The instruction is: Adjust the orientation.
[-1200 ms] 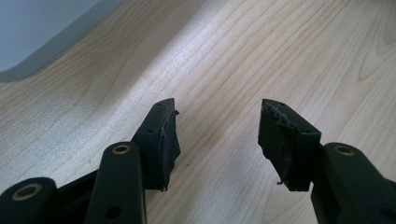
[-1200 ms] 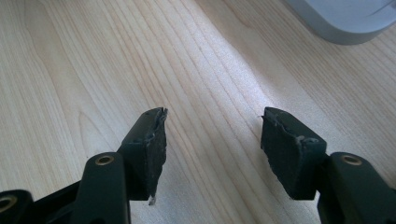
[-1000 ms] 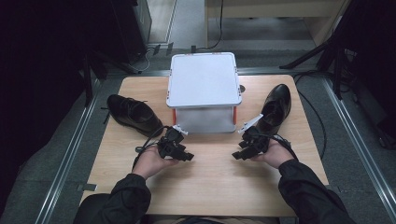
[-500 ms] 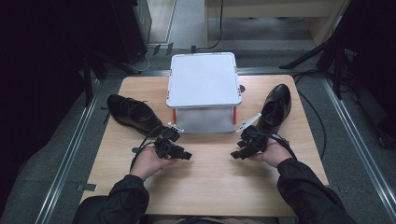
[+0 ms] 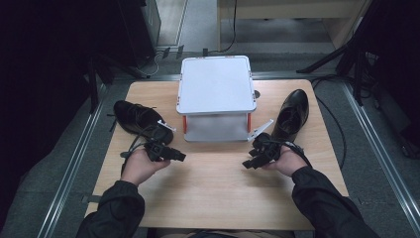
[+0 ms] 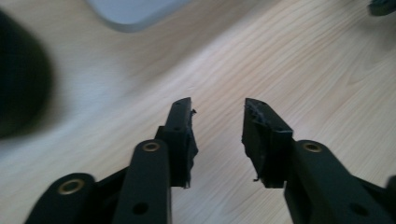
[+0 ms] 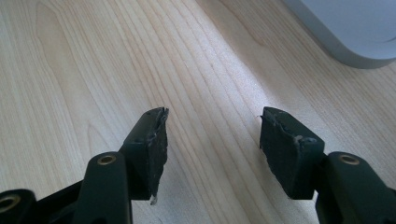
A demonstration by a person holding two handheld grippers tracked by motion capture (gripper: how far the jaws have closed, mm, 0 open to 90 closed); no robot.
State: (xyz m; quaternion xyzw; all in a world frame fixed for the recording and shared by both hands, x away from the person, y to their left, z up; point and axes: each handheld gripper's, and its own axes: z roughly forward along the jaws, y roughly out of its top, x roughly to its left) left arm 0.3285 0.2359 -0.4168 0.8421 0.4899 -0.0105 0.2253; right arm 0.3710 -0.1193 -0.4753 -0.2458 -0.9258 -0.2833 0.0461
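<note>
We work at a pale wooden table (image 5: 218,188), and the largest thing on it is a white two-tier stand (image 5: 216,84) set at the far middle, its flat top carried on short orange-red posts above a lower shelf. To the left of the stand lies a black lace-up shoe (image 5: 138,119), resting on its sole with the toe aimed toward the stand's near left corner. To the right of the stand lies a second black shoe (image 5: 292,113), its toe pointing away from us and its heel close to our right hand.

Our left gripper (image 5: 179,155) sits just beside the toe of the left shoe, its tips pointing right across the bare board in front of the stand. In the left gripper view we see its jaws with a moderate gap and only wood grain between them; they have just been closing, and they hold nothing. A blurred dark shape at the left edge of that view is the shoe, clear of the jaws.

Our right gripper (image 5: 249,163) rests near the heel of the right shoe, its tips pointing left toward the middle of the table. In the right gripper view (image 7: 212,130) its jaws stand wide apart over bare wood, gripping nothing, with a corner of the stand at the upper right.
</note>
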